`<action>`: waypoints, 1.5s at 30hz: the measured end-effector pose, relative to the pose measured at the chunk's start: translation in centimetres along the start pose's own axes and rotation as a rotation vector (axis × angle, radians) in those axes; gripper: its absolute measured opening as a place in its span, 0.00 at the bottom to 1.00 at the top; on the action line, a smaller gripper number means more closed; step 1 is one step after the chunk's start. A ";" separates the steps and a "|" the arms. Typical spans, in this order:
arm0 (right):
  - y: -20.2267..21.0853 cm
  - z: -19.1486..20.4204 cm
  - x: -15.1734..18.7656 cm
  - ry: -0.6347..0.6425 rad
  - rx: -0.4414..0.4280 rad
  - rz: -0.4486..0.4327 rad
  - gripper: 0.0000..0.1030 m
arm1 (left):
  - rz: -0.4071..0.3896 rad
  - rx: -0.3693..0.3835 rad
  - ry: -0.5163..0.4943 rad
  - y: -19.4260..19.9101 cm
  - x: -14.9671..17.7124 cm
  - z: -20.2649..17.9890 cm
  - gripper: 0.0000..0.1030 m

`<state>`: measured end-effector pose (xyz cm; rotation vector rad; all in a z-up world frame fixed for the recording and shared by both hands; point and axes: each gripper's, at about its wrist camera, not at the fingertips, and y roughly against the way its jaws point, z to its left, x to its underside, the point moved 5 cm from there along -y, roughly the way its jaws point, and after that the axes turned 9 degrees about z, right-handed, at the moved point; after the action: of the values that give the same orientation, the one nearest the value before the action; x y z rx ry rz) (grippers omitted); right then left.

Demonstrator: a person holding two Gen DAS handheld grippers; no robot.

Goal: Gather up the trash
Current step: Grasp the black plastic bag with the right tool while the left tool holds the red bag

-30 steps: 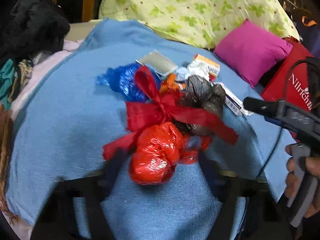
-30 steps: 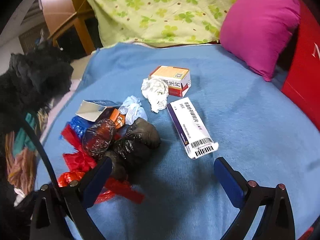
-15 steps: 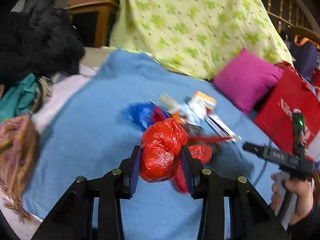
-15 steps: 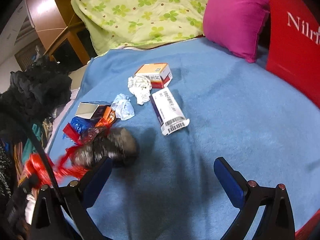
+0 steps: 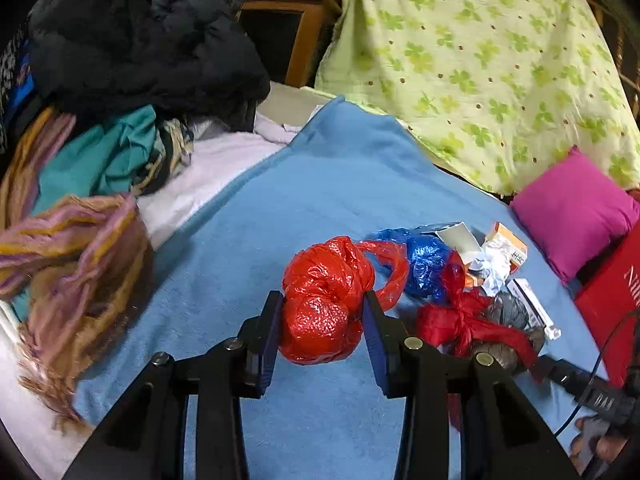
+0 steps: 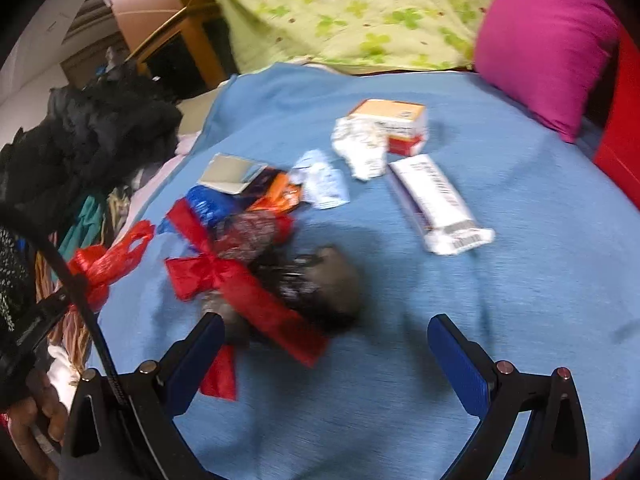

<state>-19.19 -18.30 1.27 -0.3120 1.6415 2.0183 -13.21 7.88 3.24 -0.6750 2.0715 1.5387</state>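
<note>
A: Surface: blue fleece blanket [image 5: 320,184] over a bed; green clover-print cover [image 5: 480,60] and magenta pillow [image 5: 572,208] at the back, heaped clothes [image 5: 120,80] to the left.

B: Left gripper [image 5: 324,316]?

A: Narrow, both blue pads pressed on a knotted red plastic bag [image 5: 326,300], held clear of the blanket, one bag handle looping off to the right. Points forward and downward.

B: Right gripper [image 6: 324,344]?

A: Jaws wide, nothing between the pads. Angled down over the blanket, just short of a dark plastic bundle [image 6: 320,280] tied with a red ribbon [image 6: 224,276].

B: Remaining trash?

A: Blue plastic bag [image 6: 204,204], crumpled white paper [image 6: 360,144], orange-and-white box [image 6: 396,120], long white carton with barcode [image 6: 436,204], all on the blanket beyond the bundle.
</note>
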 end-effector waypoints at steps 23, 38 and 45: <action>-1.2 -0.4 0.0 0.018 0.041 -0.015 0.66 | -0.013 0.044 -0.027 -1.4 0.1 -1.4 0.40; 1.5 -5.8 2.4 -0.018 0.063 0.014 0.80 | -0.011 0.037 -0.054 -1.1 0.7 -2.1 0.40; -2.9 -0.6 -1.9 0.328 0.170 0.023 0.80 | 0.004 0.066 -0.023 -1.5 0.4 -1.4 0.40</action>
<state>-16.18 -18.95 -0.42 -0.5892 2.0090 1.9030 -12.63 6.09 2.25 -0.6259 2.0978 1.4668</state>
